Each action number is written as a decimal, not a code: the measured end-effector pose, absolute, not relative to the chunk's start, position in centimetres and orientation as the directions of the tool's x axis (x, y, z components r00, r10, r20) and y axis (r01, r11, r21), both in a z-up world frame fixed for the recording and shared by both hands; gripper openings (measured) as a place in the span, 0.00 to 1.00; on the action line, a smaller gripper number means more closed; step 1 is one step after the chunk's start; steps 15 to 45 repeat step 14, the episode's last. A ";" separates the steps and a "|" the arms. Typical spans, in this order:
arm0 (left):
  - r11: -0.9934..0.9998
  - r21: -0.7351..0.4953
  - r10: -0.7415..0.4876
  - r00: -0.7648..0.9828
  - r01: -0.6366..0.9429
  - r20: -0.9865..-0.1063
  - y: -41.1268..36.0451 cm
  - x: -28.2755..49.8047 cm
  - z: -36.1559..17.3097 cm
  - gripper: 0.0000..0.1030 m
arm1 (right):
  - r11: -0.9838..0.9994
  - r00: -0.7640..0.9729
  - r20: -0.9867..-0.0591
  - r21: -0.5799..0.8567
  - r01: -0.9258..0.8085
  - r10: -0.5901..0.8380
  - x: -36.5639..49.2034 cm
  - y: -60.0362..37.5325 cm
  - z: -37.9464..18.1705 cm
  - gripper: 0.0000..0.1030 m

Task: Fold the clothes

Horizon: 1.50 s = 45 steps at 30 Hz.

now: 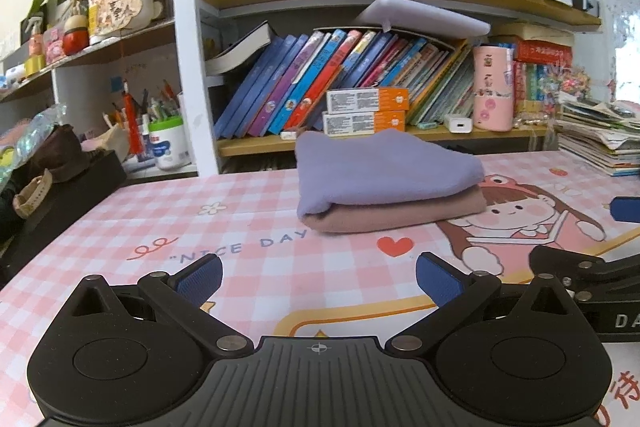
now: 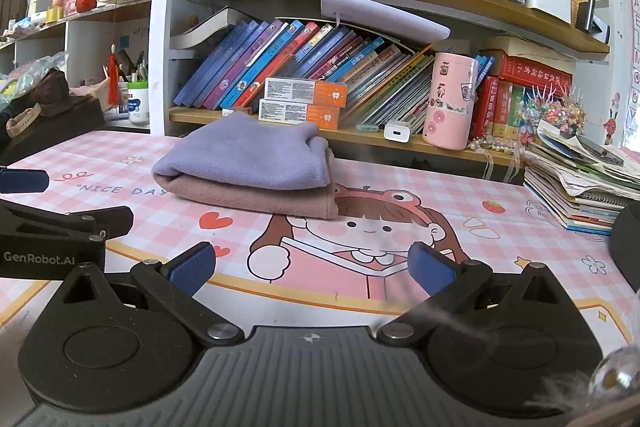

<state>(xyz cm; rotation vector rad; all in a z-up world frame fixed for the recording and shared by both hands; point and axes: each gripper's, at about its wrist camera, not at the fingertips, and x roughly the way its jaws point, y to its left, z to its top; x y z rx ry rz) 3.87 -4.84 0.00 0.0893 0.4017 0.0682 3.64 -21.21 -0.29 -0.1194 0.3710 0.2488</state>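
Note:
A folded lilac cloth [image 1: 384,171] lies on top of a folded dusty-pink cloth [image 1: 396,215] on the pink checked table mat [image 1: 280,267], near the shelf. The stack also shows in the right wrist view, lilac cloth [image 2: 248,159] over pink cloth [image 2: 256,199]. My left gripper [image 1: 319,283] is open and empty, low over the mat in front of the stack. My right gripper [image 2: 312,271] is open and empty, to the right of the left one and apart from the stack. Each gripper shows at the edge of the other's view.
A bookshelf [image 1: 360,143] full of books stands right behind the stack. A pile of magazines [image 2: 580,187] lies at the table's right. A black box [image 1: 60,203] with a brown item sits at the left edge. A pink cylinder [image 2: 448,103] stands on the lower shelf.

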 end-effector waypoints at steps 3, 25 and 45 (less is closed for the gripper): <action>0.994 0.097 0.093 0.914 -0.059 -0.395 -4.7 4.0 0.0 1.00 | 0.962 0.901 -0.374 -0.070 -0.263 0.219 3.7 -21.2 -0.3 1.00; 0.995 0.076 0.083 0.911 -0.057 -0.403 -4.3 4.1 -0.1 1.00 | 0.962 0.899 -0.378 -0.072 -0.265 0.220 3.7 -21.2 -0.4 1.00; 0.995 0.076 0.083 0.911 -0.057 -0.403 -4.3 4.1 -0.1 1.00 | 0.962 0.899 -0.378 -0.072 -0.265 0.220 3.7 -21.2 -0.4 1.00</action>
